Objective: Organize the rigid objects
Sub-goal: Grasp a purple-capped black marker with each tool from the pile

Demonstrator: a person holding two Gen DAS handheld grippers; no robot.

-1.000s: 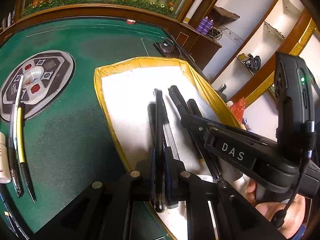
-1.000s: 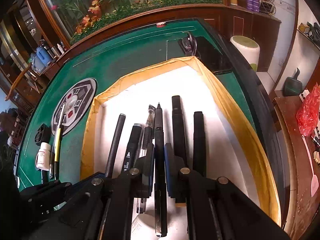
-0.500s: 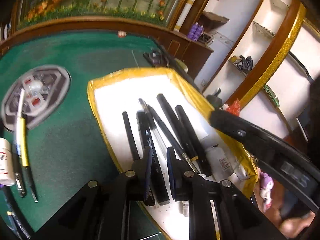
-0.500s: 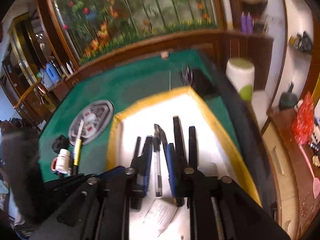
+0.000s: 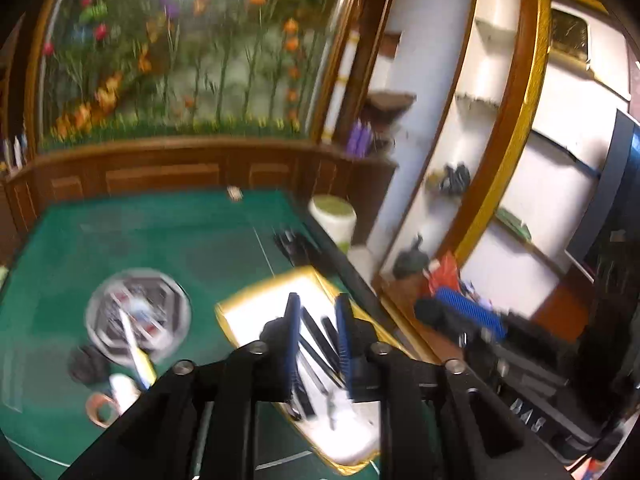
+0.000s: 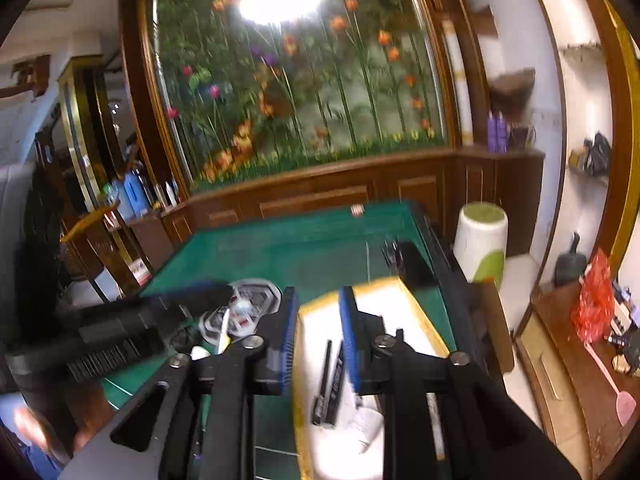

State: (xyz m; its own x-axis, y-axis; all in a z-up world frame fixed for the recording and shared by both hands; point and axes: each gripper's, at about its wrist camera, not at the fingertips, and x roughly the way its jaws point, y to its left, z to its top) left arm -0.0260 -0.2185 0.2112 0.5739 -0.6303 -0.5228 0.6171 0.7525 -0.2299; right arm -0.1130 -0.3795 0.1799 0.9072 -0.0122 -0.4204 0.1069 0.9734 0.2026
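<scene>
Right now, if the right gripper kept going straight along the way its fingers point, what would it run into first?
Probably the white tray with the yellow rim. The right gripper is open and empty, angled down over it, and black pens lie in the tray between the fingers' line. The frame is blurred, so depth is uncertain.

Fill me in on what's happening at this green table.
A person with a gripper in each hand is sorting pens into a yellow-rimmed white tray on the green table. Both the left gripper and the right gripper are above the tray with nothing between their fingers, and their jaws have just been opening. Several dark pens lie side by side in the tray. A yellow pen and other small items wait on the felt left of it.
</scene>
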